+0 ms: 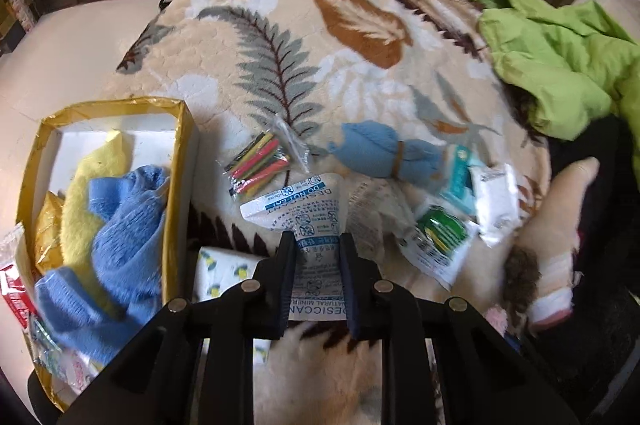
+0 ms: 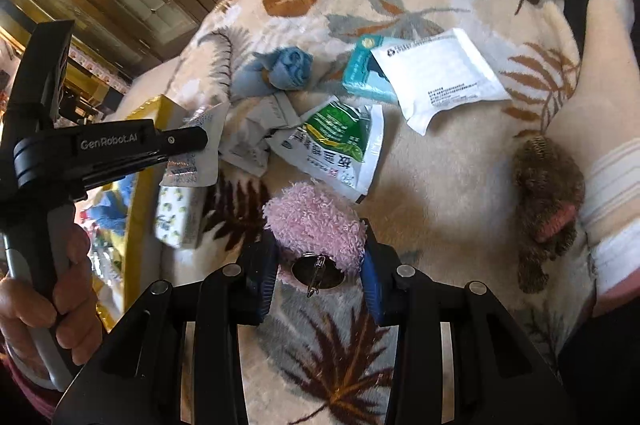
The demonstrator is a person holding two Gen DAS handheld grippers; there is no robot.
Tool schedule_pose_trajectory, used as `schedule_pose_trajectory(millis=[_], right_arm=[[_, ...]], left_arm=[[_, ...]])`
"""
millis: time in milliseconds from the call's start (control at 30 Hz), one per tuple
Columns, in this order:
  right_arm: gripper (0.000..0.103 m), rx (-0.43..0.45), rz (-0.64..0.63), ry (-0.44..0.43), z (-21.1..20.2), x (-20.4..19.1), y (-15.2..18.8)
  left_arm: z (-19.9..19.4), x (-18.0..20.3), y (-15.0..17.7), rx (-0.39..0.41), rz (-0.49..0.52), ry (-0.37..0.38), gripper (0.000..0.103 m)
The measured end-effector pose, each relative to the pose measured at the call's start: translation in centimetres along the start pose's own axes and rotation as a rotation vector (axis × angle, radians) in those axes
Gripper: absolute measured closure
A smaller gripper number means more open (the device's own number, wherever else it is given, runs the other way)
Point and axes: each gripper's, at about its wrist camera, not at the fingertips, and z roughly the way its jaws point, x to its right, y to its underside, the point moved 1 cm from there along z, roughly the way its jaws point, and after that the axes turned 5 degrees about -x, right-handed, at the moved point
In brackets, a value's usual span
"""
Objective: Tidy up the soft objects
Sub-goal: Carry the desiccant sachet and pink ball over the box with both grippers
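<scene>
On leaf-print blanket [image 1: 360,73], left gripper [image 1: 318,245] clamps desiccant packet [image 1: 296,201]; right gripper [image 2: 320,249] squeezes pink plush [image 2: 316,221].

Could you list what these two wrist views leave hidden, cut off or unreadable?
- Left wrist view: the lower part of the desiccant packet sits behind the left gripper and its fingers.
- Left wrist view: the box runs off the frame's left edge; blue cloth covers its floor.
- Right wrist view: the pink plush badge, gripped by the right gripper, shows only its back and pin; its front faces away.
- Right wrist view: print on the white pouch is too small.
</scene>
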Motion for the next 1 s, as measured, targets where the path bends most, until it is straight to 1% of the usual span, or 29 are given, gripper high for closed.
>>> schedule_pose_trajectory(millis=[133, 267, 367, 467, 567, 733, 800, 833, 1000], right_arm=[[0.067, 0.009, -0.006, -0.022, -1.0, -0.9, 0.2], [0.067, 0.021, -0.027, -0.035, -1.7, -2.3, 0.2], [0.067, 0.017, -0.047, -0.058, -2.0, -3.8, 0.0], [0.067, 0.017, -0.097, -0.066, -2.0, -6.5, -0.4], [0.067, 0.013, -0.13, -0.092, -1.7, -9.0, -1.0], [0.067, -0.014, -0.202, -0.12, 0.3, -14.2, -2.6], [0.067, -0.032, -0.238, -0.121, 1.9, -16.8, -3.6], [0.067, -0.032, -0.238, -0.121, 1.9, -16.8, -3.6], [0.067, -0.058, -0.284, -0.106, 4.5, -19.9, -4.9]], left_arm=[[-2.2, -0.1, 0.8, 0.019, 0.025, 0.021, 0.083], [-3.8, -1.4, 1.7, 0.03, 0.024, 0.026, 0.083], [-5.1, -2.9, 2.0, 0.058, 0.018, -0.005, 0.083], [-6.5, -5.1, 2.0, 0.078, -0.002, -0.029, 0.083], [-7.7, -7.7, 1.6, 0.102, -0.026, -0.069, 0.083], [-8.1, -11.9, 1.1, 0.117, -0.074, -0.135, 0.083], [-7.8, -13.2, 0.9, 0.109, -0.092, -0.145, 0.083], [-7.6, -13.8, 0.8, 0.107, -0.101, -0.149, 0.083], [-6.4, -15.9, 0.0, 0.099, -0.123, -0.186, 0.083]])
